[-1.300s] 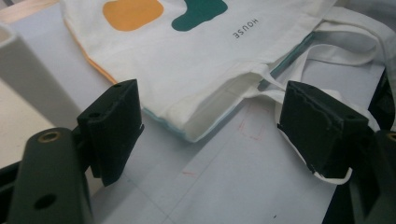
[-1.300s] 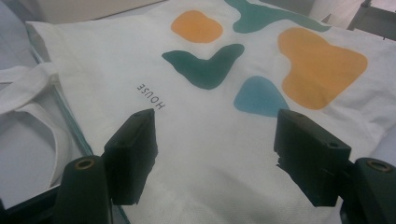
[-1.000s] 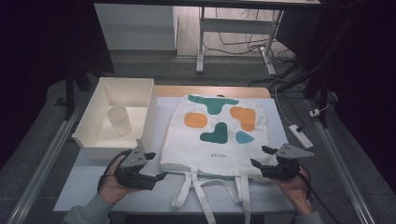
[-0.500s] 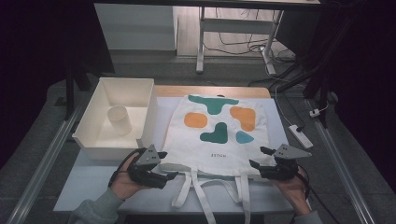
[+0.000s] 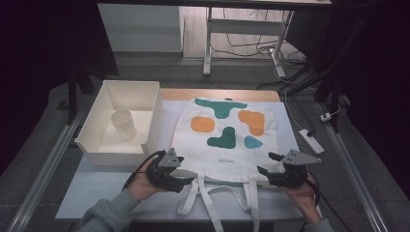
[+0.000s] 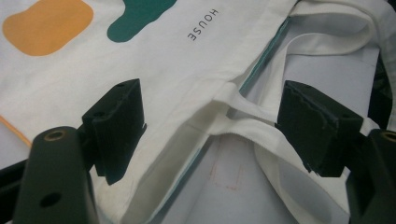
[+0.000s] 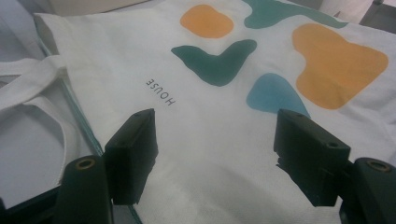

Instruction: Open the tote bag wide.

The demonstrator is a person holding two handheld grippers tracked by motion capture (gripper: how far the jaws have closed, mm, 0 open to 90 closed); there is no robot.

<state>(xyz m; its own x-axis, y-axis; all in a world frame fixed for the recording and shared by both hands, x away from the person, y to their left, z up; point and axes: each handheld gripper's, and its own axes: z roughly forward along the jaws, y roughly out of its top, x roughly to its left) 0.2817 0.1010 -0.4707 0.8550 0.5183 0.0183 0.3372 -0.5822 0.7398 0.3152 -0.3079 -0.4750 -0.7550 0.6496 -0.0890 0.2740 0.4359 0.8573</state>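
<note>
left gripper (image 5: 186,178): black body, grey three-cornered plate on top, black cable trailing back along the forearm. right gripper (image 5: 265,170): same build, same grey plate, black cable. jaws in both gripper views: matte black blocks on black arms, each arm with a brass-coloured ringed hole. grey sleeve (image 5: 104,216) on left arm.

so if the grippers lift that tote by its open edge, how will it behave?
Probably floppy: the tote lies flat and creased, so it should sag and fold below the grip. Likely light, as it looks like thin, empty cloth. The handles trail loose off the near edge and will probably dangle or snag. The left gripper has its jaws open astride that edge.
</note>
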